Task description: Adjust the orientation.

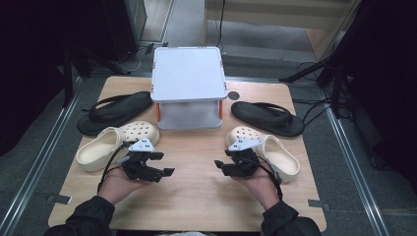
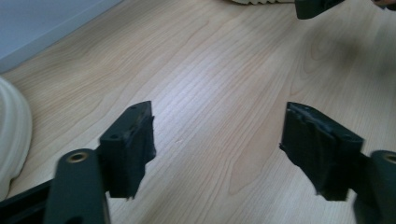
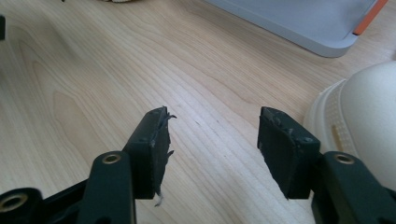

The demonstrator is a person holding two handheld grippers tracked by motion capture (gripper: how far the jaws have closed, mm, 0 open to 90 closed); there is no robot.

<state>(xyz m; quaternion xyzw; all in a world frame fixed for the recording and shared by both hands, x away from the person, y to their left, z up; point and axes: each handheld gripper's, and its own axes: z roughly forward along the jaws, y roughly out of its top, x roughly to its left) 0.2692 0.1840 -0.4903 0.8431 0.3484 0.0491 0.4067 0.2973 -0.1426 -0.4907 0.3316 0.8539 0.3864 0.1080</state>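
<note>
High view: wooden table (image 1: 196, 196), white rack (image 1: 188, 73) at the far middle, its lower shelf mostly hidden under the top. Left gripper (image 1: 160, 164) and right gripper (image 1: 222, 167) sit low over the near half, jaws pointing inward at each other, well apart, both gaping, nothing held. Sleeves cut off at the bottom edge. Left clog (image 1: 115, 144) lies just beside the left gripper; toe points far-right, heel near-left, long axis diagonal. The gripper body hides part of its near rim. Right clog (image 1: 275, 152) mirrors it: toe far-left, heel near-right, inner side partly behind the right gripper and cable. Left flip-flop (image 1: 115, 112) and right flip-flop (image 1: 268, 118) lie behind the clogs, flanking the rack, on matching diagonals. Which end is the toe is hard to tell from here.

Left gripper view: jaws wide apart, bare table between them. Left clog (image 2: 11, 135) cut off at the left edge, just a ribbed sole curve. Rack (image 2: 42, 23) corner top left, blurred. A tip of the right gripper (image 2: 317, 7) pokes in at the top, cropped.

Right gripper view: jaws wide, nothing between, worn padding frayed on the left one. Right clog (image 3: 364, 121) just beside the right jaw, cropped; whether they touch is unclear. Rack (image 3: 303, 23) base top right with an orange post.
</note>
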